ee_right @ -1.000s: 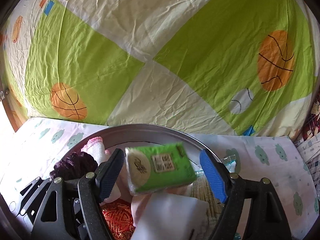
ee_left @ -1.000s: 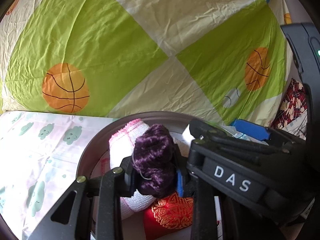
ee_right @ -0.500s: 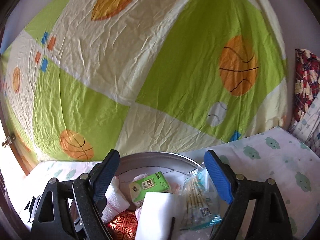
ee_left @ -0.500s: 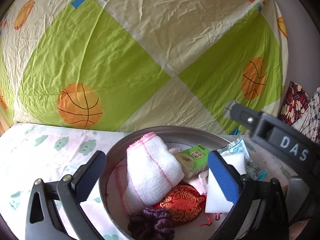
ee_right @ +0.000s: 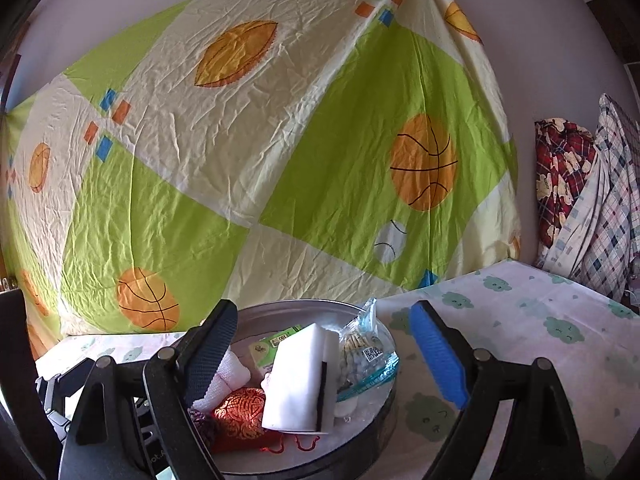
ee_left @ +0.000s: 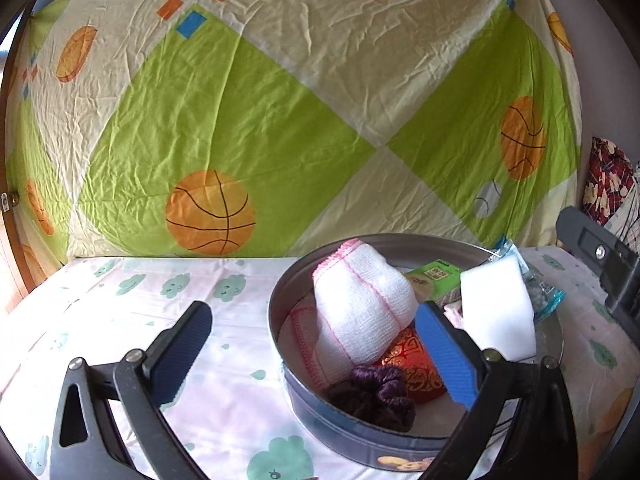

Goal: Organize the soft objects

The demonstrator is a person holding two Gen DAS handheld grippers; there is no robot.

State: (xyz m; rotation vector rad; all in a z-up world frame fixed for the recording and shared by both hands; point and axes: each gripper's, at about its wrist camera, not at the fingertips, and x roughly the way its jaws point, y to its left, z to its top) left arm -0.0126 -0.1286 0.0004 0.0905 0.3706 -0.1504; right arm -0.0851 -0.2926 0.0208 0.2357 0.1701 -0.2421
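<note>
left wrist view: left gripper (ee_left: 316, 352) gapes empty, scrunchie (ee_left: 374, 396) resting in the tin (ee_left: 320, 432); right gripper (ee_right: 326, 354) also wide, empty.

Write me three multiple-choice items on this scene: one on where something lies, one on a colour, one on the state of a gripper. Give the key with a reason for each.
1. Where does the purple scrunchie lie?
A. on the cloud-print sheet outside the tin
B. inside the round tin, against its near wall
C. between the left gripper's fingers

2. What colour is the tissue pack?
A. green
B. red
C. blue

3. How does the left gripper stand?
A. shut on the scrunchie
B. shut on the white cloth
C. open, holding nothing

Key:
1 B, the scrunchie sits in the tin beside the red pouch.
2 A, its wrapper shows green behind the white sponge.
3 C, its fingers stand wide apart after just opening, with nothing pressed between them.
</note>
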